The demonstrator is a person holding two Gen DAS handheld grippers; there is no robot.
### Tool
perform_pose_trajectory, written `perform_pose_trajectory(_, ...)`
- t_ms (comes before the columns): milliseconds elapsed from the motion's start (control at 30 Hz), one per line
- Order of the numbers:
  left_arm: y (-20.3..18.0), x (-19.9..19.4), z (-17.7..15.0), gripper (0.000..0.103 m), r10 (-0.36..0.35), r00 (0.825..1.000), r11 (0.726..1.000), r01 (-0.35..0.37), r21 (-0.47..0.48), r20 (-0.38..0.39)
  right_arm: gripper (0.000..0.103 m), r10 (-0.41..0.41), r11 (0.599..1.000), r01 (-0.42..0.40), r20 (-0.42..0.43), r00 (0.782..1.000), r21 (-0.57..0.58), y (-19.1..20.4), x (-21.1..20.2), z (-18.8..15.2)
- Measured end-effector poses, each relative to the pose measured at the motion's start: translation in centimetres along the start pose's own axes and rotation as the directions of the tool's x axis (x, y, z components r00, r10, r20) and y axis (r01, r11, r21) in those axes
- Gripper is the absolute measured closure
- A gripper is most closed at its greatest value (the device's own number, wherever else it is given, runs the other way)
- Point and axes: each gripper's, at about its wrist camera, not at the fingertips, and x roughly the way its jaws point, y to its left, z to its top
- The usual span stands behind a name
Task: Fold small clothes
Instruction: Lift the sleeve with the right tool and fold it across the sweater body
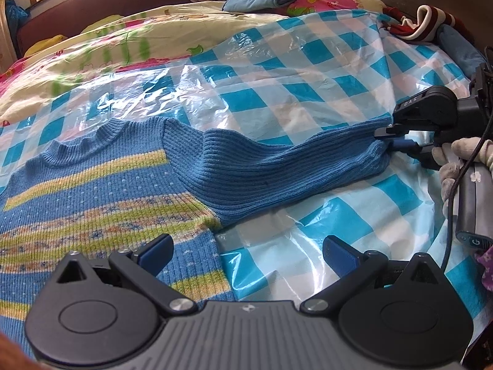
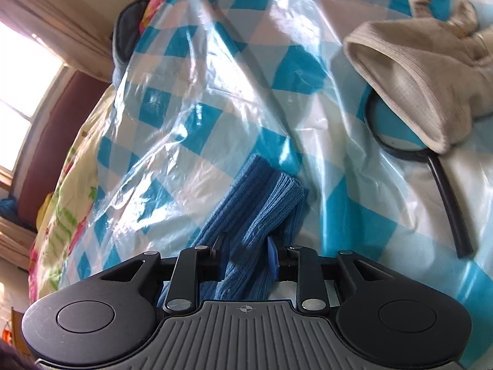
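left wrist view: the left gripper (image 1: 246, 254) hovers with its blue-padded fingers spread wide, nothing between them. one finger is over the lower striped part of the blue knit sweater (image 1: 101, 191), the other over the blue-and-white checked plastic sheet (image 1: 292, 98) that covers the bed. the sweater lies flat, front up, its sleeve (image 1: 277, 169) stretched out toward the right. at the cuff the right gripper (image 1: 396, 141) has closed on the sleeve end, held by a gloved hand (image 1: 462, 160).

right wrist view: the right gripper (image 2: 245, 259) has its fingers drawn partway together, and the ribbed cuff (image 2: 262, 203) is bunched between the blue pads, which press on it from both sides. the cuff's end lies on the checked sheet beyond the fingertips. farther off on the sheet lie a white glove (image 2: 431, 71) and a black magnifying glass (image 2: 443, 191), the glove overlapping its rim.
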Motion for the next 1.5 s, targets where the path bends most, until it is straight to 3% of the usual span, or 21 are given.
perform_pose_trajectory(67,0.4,-0.5,-0.2,0.0,0.003,1.0,1.0,-0.003,-0.007,0.007,0.095,0.031,0.999,-0.031,-0.017,0.999,0.01,0.0,-0.1,0.2)
perform_pose_trajectory(167,1.6,-1.7,-0.7,0.0,0.002,0.999,1.0,-0.001,-0.031,0.037,0.095,0.153,0.987,-0.154,0.018,0.988,0.056,0.5,-2.5,0.7)
perform_pose_trajectory(233,2.4,-2.4,-1.0,0.0,0.002,0.998,0.999,0.001,-0.051,0.055,0.095,0.277,0.958,-0.282,0.091,0.957,0.051,1.7,-5.9,1.0)
perform_pose_trajectory(300,3.4,-2.9,-1.4,0.0,0.007,0.998,0.997,-0.002,-0.071,0.066,0.095,0.38,0.923,-0.384,0.171,0.909,-0.011,3.6,-9.5,1.0)
perform_pose_trajectory(367,4.4,-3.2,-2.0,0.0,0.013,0.998,0.996,-0.007,-0.092,0.067,0.095,0.416,0.909,-0.403,0.216,0.883,-0.105,5.6,-11.6,0.8)
perform_pose_trajectory(467,6.3,-4.1,-3.2,0.0,0.01,0.997,0.991,0.0,-0.135,0.076,0.095,0.356,0.926,-0.331,0.13,0.925,-0.182,8.7,-10.5,-0.3)
perform_pose_trajectory(533,8.0,-5.0,-4.1,0.0,0.019,0.996,0.988,-0.005,-0.156,0.09,0.095,0.372,0.909,-0.343,0.092,0.924,-0.237,10.9,-10.2,-2.5)
perform_pose_trajectory(633,11.1,-6.3,-5.5,0.0,0.054,0.992,0.979,-0.03,-0.202,0.11,0.095,0.426,0.872,-0.398,0.042,0.904,-0.286,15.3,-10.3,-5.1)
perform_pose_trajectory(700,13.7,-7.3,-6.8,0.0,0.081,0.989,0.965,-0.047,-0.257,0.125,0.095,0.458,0.828,-0.427,-0.003,0.889,-0.364,18.9,-10.9,-7.3)
perform_pose_trajectory(833,18.6,-8.6,-9.3,0.0,0.145,0.981,0.921,-0.085,-0.381,0.132,0.095,0.493,0.677,-0.489,-0.154,0.856,-0.55,26.7,-11.3,-14.3)
perform_pose_trajectory(967,22.5,-9.3,-11.8,0.0,0.187,0.976,0.865,-0.109,-0.489,0.114,0.095,0.431,0.532,-0.567,-0.376,0.82,-0.628,31.0,-8.4,-24.6)
perform_pose_trajectory(1067,24.3,-9.6,-13.3,0.0,0.234,0.967,0.837,-0.146,-0.527,0.104,0.094,0.307,0.485,-0.608,-0.529,0.791,-0.628,31.0,-4.5,-31.7)
perform_pose_trajectory(1167,25.4,-9.3,-14.3,0.0,0.255,0.964,0.82,-0.172,-0.546,0.079,0.093,0.228,0.448,-0.599,-0.563,0.794,-0.664,30.0,-2.2,-36.0)
perform_pose_trajectory(1300,25.8,-9.0,-14.3,0.0,0.225,0.97,0.822,-0.138,-0.552,0.094,0.09,0.19,0.472,-0.604,-0.595,0.781,-0.642,29.4,-1.3,-36.5)
perform_pose_trajectory(1500,25.8,-9.0,-14.3,0.0,0.225,0.969,0.836,-0.14,-0.53,0.099,0.087,0.241,0.45,-0.616,-0.576,0.781,-0.647,28.4,-3.5,-33.0)
